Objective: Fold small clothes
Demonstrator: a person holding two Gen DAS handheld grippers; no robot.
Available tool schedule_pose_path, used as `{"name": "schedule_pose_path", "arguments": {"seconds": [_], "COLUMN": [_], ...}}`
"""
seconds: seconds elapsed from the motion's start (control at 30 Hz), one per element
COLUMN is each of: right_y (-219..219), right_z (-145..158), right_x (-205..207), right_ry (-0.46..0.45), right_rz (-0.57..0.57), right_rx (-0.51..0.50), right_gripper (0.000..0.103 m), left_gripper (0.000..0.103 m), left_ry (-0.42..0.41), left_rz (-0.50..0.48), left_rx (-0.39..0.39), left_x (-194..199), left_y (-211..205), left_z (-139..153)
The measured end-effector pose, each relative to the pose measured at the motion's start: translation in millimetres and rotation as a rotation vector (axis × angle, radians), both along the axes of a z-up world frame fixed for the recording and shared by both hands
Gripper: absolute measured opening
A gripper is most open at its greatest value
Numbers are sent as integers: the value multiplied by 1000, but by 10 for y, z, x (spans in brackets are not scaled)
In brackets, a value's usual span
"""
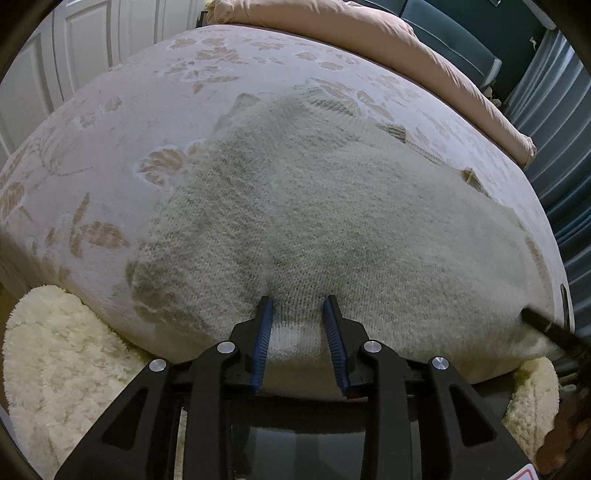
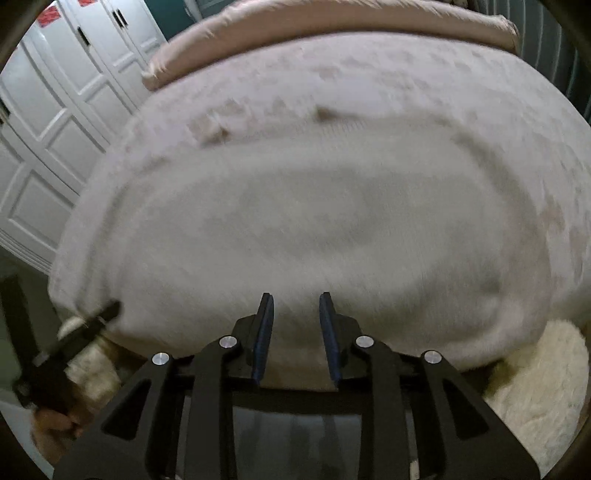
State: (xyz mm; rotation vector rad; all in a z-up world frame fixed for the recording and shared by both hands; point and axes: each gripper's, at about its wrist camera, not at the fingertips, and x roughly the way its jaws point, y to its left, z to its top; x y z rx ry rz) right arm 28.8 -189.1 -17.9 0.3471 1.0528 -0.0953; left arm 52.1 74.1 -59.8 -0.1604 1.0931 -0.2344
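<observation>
A cream knitted garment (image 1: 314,221) lies spread flat on a bed with a pale floral cover (image 1: 129,122). My left gripper (image 1: 298,301) is open, its blue-padded fingers on either side of the garment's near edge at the front of the bed. My right gripper (image 2: 295,297) is open too, at the garment's near edge (image 2: 314,229) further right; that view is blurred. The right gripper's tip also shows in the left wrist view (image 1: 543,325), and the left gripper's tip shows in the right wrist view (image 2: 103,314).
A pink folded duvet (image 1: 369,33) lies along the far side of the bed. A fluffy cream rug (image 1: 55,362) lies on the floor below the bed's front edge. White panelled doors (image 2: 55,110) stand to the left.
</observation>
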Motion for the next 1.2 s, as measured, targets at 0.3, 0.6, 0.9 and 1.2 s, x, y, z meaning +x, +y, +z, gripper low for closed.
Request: {"name": "schedule_pose_path", "arguments": {"seconds": [0.3,0.6,0.9,1.2], "right_y": [271,347,382,462], "right_z": [-228,-21,-326,-390], "right_x": [435,520,1085,1139], "right_ry": [72,30,114,85], "right_rz": [62,67,92,132], "right_rx": [10,-7,-5,-58], "right_gripper": [26,29,33,39], "left_gripper": [31,49,73,73], "left_ry": [-8,-54,-34,81], "left_rz": [-3,14,225,231], "left_rx": [-14,-112,-182,-256], "left_x": [-5,-59,321,631], "left_y": [2,142,793,673], "left_z": [-6,221,372,-12]}}
